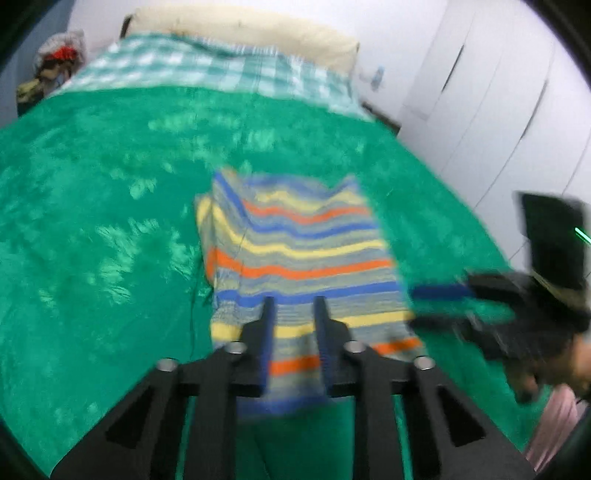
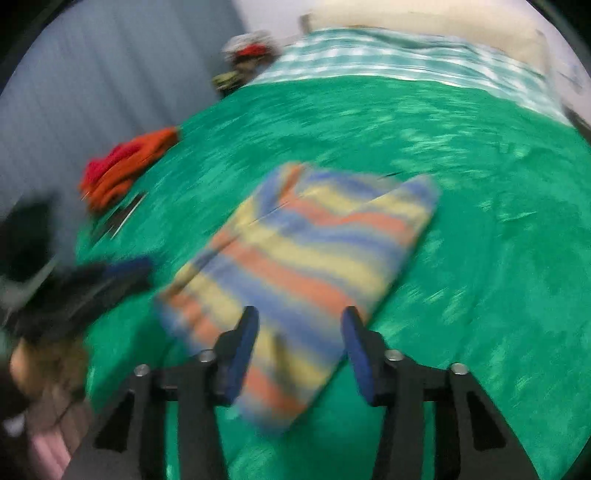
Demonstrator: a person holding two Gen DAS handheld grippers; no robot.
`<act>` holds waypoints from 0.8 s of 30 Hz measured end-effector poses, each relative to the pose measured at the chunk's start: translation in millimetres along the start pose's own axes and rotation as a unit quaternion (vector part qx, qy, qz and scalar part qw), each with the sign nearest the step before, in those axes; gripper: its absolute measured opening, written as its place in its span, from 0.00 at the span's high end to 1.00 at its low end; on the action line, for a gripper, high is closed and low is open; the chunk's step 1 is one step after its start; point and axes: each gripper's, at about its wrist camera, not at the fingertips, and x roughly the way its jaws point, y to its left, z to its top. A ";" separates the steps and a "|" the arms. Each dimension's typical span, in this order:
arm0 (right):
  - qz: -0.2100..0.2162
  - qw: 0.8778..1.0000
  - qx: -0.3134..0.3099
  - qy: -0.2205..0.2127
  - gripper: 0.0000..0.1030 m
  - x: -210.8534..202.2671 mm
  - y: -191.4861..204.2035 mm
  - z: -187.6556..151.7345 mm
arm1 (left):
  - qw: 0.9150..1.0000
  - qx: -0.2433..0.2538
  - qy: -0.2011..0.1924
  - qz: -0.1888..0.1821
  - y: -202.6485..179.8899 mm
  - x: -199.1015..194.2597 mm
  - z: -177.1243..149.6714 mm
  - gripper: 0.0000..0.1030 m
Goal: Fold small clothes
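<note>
a bed under a green blanket, white wardrobe doors beside it.

Evenly lit, both views motion-blurred, right worse, with dark fisheye-curved edges.

Home bedroom: bed with green spread, pillow, white wardrobe.
</note>
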 end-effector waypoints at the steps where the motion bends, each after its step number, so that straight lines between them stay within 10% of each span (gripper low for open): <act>1: 0.004 1.000 0.003 0.011 0.60 10.0 4.7 -9.6 | 1.000 -0.002 0.015 0.019 3.8 11.2 -1.0 0.88; 7: -0.004 0.998 0.048 0.050 0.69 32.4 -10.2 -37.5 | 0.998 0.001 0.045 0.045 17.0 12.0 -8.3 0.92; 11: -0.012 0.998 0.053 0.008 0.69 5.2 -22.8 -12.6 | 1.000 0.002 0.010 0.021 12.5 -4.8 12.2 0.60; 16: -0.031 0.997 0.065 -0.016 0.69 18.0 -42.8 37.0 | 1.000 0.022 0.013 0.003 -0.1 37.0 53.4 0.60; 21: -0.047 0.992 0.109 0.029 0.69 69.7 -71.3 47.9 | 0.995 0.000 0.072 0.074 21.1 90.2 60.2 0.78; 24: -0.058 0.993 0.099 0.017 0.69 64.0 -66.3 44.2 | 0.996 -0.012 0.059 0.062 26.7 70.0 55.0 0.65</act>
